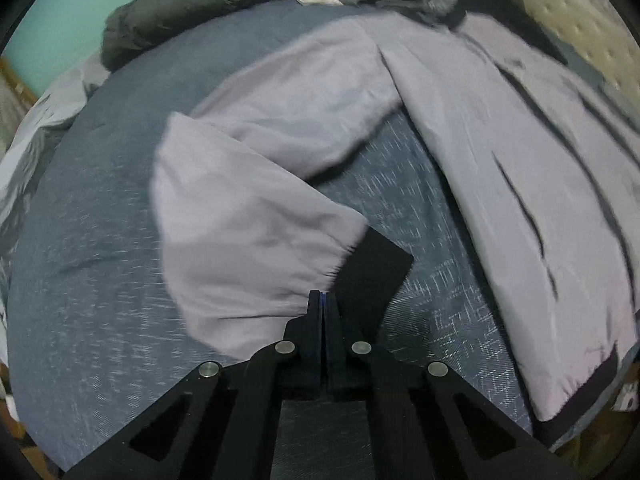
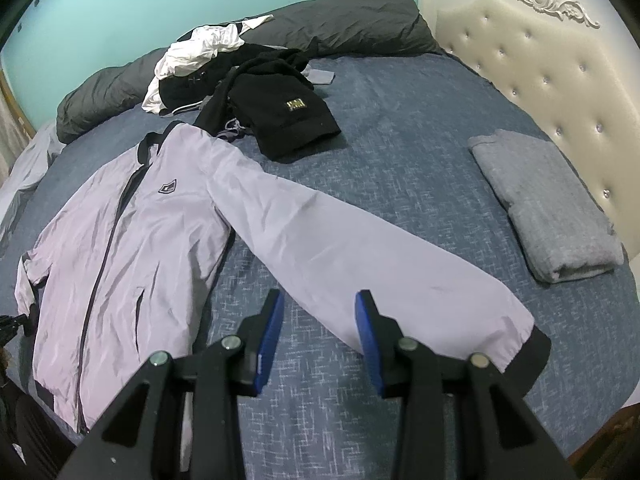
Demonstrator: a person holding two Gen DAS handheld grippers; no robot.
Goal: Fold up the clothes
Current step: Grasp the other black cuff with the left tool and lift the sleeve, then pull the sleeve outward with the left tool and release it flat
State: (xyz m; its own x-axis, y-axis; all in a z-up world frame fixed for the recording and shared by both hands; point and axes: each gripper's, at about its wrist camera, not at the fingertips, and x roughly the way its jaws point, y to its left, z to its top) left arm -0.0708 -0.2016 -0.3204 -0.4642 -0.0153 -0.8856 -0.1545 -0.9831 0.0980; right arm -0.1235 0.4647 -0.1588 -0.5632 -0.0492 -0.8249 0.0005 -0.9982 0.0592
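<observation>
Setting: a pale lilac zip-front jacket with black collar and cuffs (image 2: 120, 248) lies face up on a blue woven bedspread (image 2: 420, 184); its collar is toward the far side, its hem toward the near side.
Jacket axis: the body's long axis runs near to far, leaning slightly to the right as it goes away; in the right wrist view one sleeve (image 2: 360, 264) stretches flat from the shoulder toward the near right, ending in a black cuff (image 2: 528, 356).
Other sleeve: in the left wrist view the second sleeve (image 1: 248, 224) is bent back on itself at the elbow; its black cuff (image 1: 372, 272) points near and right, toward the jacket body.
Left gripper (image 1: 323, 300): jaws fully shut at the cuff seam; whether any cloth is pinched between them I cannot tell.
Right gripper (image 2: 320, 320): jaws partly apart, holding nothing, hovering just above the straight sleeve's lower edge.
Nearby: a black garment heap (image 2: 280, 108) just beyond the collar; a folded grey towel (image 2: 548, 208) well apart at the right.
Risks: the slick, thin fabric could slip from a shallow pinch; dragging the bent sleeve may rumple the body or skew the zip line; the right gripper could snag the bedspread along with the sleeve if it closes too low.
</observation>
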